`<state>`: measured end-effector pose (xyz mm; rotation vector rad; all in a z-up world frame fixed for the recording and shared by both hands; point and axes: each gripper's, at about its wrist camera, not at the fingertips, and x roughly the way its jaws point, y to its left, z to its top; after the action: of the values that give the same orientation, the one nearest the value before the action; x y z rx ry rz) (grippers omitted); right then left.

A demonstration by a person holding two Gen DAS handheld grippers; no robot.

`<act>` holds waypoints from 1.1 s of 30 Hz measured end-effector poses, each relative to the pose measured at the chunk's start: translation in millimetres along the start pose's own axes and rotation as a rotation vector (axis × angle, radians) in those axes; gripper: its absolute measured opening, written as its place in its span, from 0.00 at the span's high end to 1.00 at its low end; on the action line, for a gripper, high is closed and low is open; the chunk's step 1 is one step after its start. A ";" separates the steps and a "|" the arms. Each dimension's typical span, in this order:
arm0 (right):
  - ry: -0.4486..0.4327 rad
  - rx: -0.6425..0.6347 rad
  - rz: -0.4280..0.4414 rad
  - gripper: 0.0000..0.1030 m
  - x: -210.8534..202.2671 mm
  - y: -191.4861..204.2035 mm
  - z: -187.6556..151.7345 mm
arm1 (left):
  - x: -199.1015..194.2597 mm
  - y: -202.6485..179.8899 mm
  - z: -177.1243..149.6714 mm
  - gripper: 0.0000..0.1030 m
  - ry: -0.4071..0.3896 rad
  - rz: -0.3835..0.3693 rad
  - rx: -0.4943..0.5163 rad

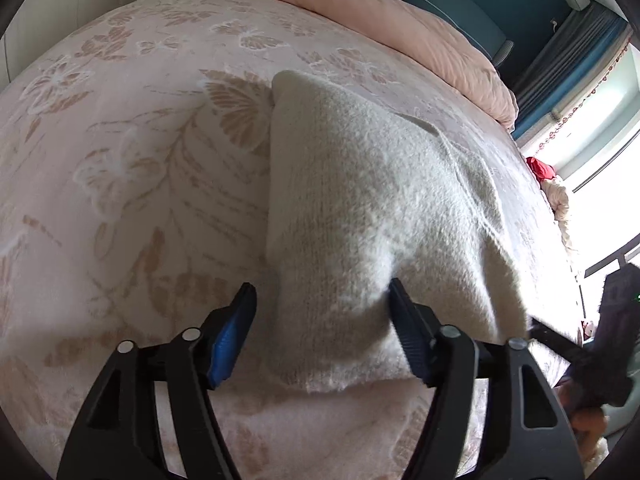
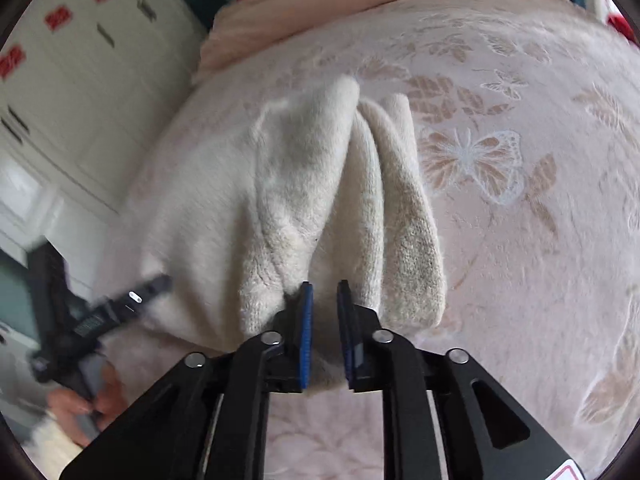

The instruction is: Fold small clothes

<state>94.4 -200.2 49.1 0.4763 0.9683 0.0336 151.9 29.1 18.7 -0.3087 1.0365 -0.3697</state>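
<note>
A small cream knitted garment point(image 1: 372, 208) lies on the pink butterfly-patterned bedspread point(image 1: 120, 160). In the left wrist view my left gripper point(image 1: 322, 294) is open, its jaws wide apart on either side of the garment's near edge. In the right wrist view the garment point(image 2: 304, 184) is bunched into upright folds, and my right gripper point(image 2: 325, 286) is closed to a narrow gap on a fold of its near edge. The left gripper point(image 2: 132, 300) shows blurred at the garment's left side, with a hand below it. The right gripper point(image 1: 568, 344) shows at the far right.
A rolled pink quilt point(image 1: 400, 12) lies along the far side of the bed, with red cloth point(image 1: 538, 166) near the bright window. White cabinets with red stickers point(image 2: 80, 60) stand to the left of the bed in the right wrist view.
</note>
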 end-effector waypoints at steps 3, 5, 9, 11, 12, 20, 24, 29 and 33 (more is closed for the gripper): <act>-0.016 0.073 0.064 0.66 -6.2 -10.4 -1.7 | 0.8 5.2 -1.1 0.35 -0.004 -0.018 -0.041; -0.001 0.103 0.078 0.64 -2.3 -14.3 -0.5 | -3.2 6.6 -3.1 0.35 -0.018 -0.025 -0.062; 0.000 0.195 0.179 0.52 -6.5 -24.9 -7.2 | -18.0 8.1 -11.2 0.36 -0.061 -0.045 -0.084; -0.013 0.240 0.263 0.40 -7.1 -30.8 -9.4 | -19.5 15.9 -16.5 0.36 -0.053 -0.068 -0.131; -0.013 0.257 0.303 0.38 -8.2 -31.4 -12.3 | -18.4 18.9 -18.0 0.36 -0.042 -0.081 -0.153; 0.061 0.042 0.092 0.86 23.0 14.8 5.2 | -7.1 25.5 -16.3 0.54 0.007 -0.163 -0.252; -0.181 -0.133 0.037 0.87 -41.4 59.1 33.3 | -18.2 -0.5 5.8 0.67 -0.024 -0.161 -0.139; -0.040 -0.152 -0.100 0.85 5.1 29.3 17.7 | -8.4 -29.2 11.0 0.66 -0.007 -0.025 0.013; 0.018 -0.016 -0.046 0.79 26.7 -1.8 -2.7 | 12.7 -16.0 -7.2 0.54 0.041 0.032 0.013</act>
<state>107.2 -194.5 26.2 0.4395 0.9958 0.0043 149.0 8.7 12.1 -0.2737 1.0778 -0.3548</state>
